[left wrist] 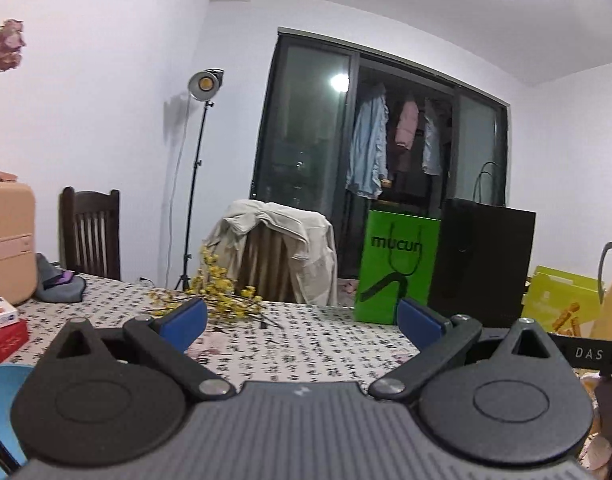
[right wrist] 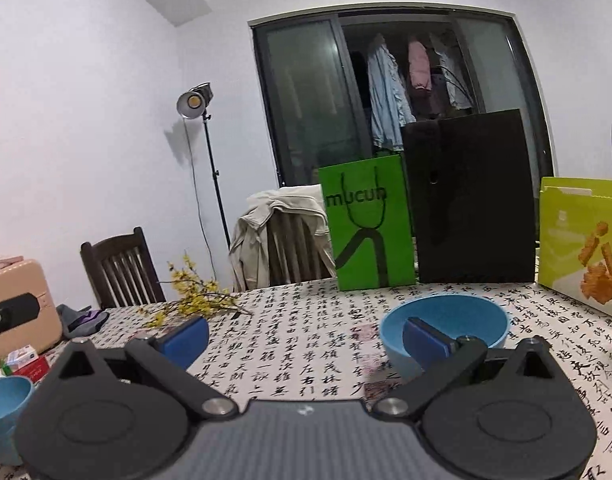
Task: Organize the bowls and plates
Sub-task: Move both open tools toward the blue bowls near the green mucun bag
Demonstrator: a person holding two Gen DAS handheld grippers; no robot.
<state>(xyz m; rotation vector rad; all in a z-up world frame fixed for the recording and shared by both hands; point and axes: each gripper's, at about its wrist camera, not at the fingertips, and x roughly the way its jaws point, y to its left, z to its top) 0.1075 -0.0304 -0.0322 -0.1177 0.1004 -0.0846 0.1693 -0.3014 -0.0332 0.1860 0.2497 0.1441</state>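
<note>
Both grippers, left gripper (left wrist: 302,320) and right gripper (right wrist: 306,338), gape empty; round matte blue bowl (right wrist: 444,330) looks light, rigid, smooth: pinch its near rim.

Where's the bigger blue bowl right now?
In the right wrist view, the blue bowl sits on the table right of centre, behind the right gripper's right finger, before the black bag.
</note>
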